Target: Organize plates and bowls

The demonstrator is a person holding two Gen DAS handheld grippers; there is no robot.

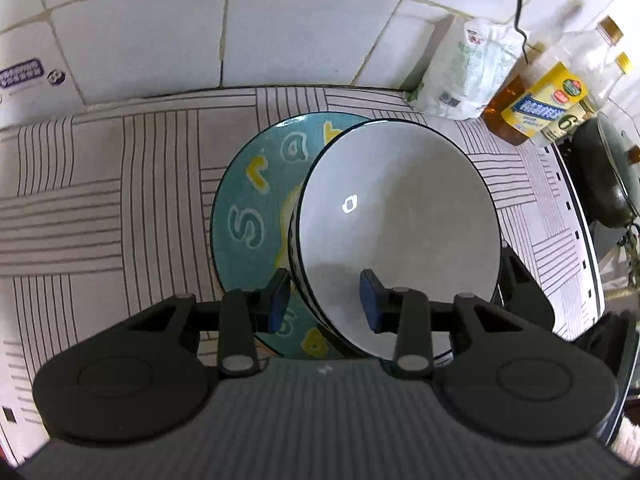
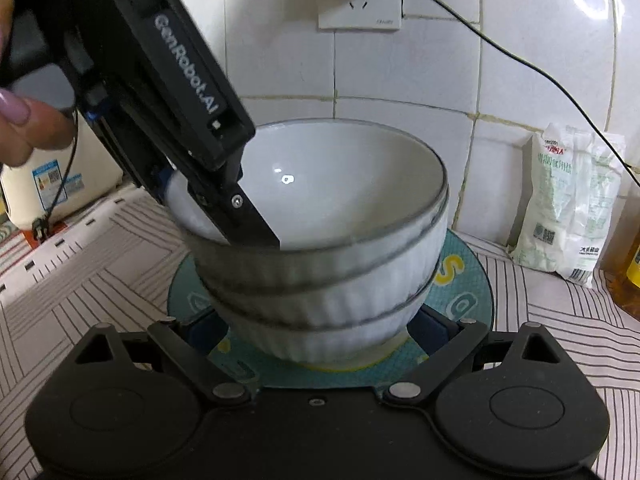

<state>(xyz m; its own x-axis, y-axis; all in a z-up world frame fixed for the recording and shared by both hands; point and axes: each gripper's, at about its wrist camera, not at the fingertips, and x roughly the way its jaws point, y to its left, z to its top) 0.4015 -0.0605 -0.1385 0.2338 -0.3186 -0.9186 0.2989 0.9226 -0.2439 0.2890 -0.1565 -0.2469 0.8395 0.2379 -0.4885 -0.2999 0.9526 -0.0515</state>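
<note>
The stack of white ribbed ceramic bowls (image 2: 320,264) sat at the centre of the teal round lettered plate (image 2: 472,292). The left gripper (image 1: 326,300) pinched the stack's rim at nine o'clock in the right wrist view. The right gripper (image 2: 320,332) straddled the base, jaws spread. Glazed, heavy and brittle, the stack probably needed rim-and-base support.

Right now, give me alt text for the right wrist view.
A stack of white ribbed bowls sits on a teal plate; the left gripper straddles the top bowl's rim. A white bag leans against the tiled wall.
</note>
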